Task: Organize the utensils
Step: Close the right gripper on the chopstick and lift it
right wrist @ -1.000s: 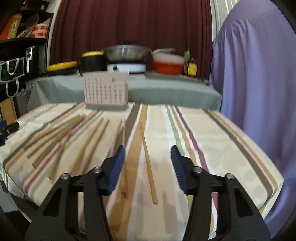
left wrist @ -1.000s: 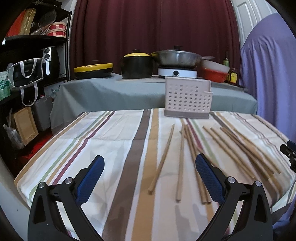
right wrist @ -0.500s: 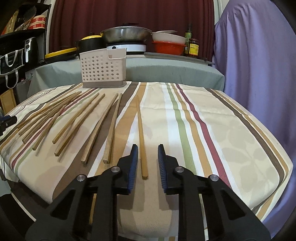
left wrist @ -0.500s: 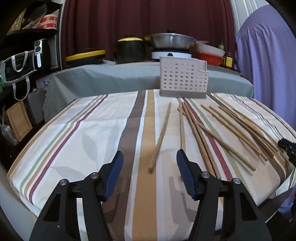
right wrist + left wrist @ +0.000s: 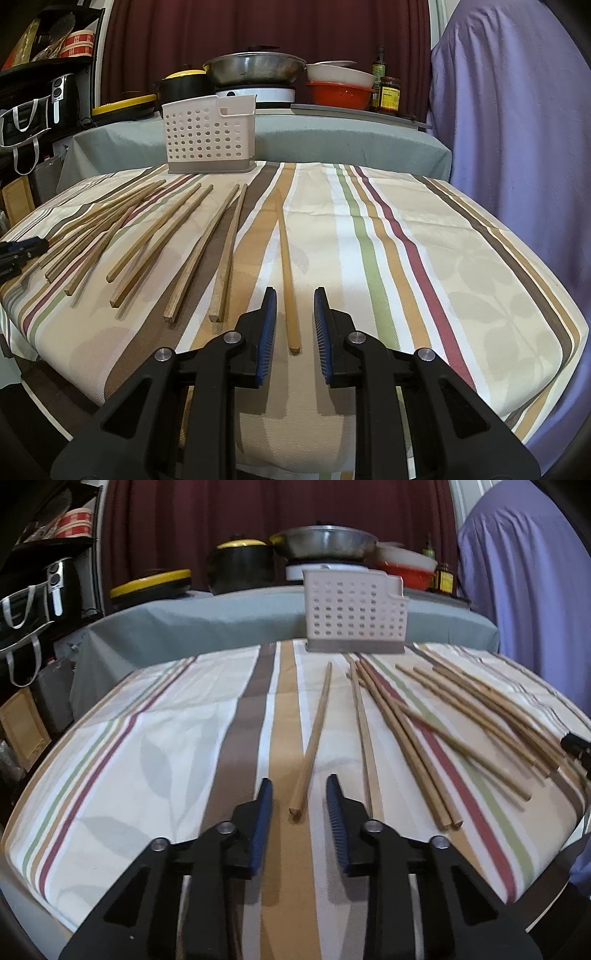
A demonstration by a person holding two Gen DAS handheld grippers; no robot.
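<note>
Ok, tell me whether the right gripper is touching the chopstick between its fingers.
Apart. The right wrist view shows tablecloth on both sides of the chopstick between the right gripper's blue pads.

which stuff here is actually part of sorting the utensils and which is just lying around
Part of the job:
- wooden chopsticks spread on the striped tablecloth
- white perforated utensil holder

Just lying about:
- steel pan on the back counter
- black pot with yellow lid
- red bowl
- sauce bottles

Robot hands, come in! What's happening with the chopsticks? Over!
Left gripper closing around one chopstick, pads not touching. Right gripper straddling another chopstick, gaps visible. Holder empty, path clear.
</note>
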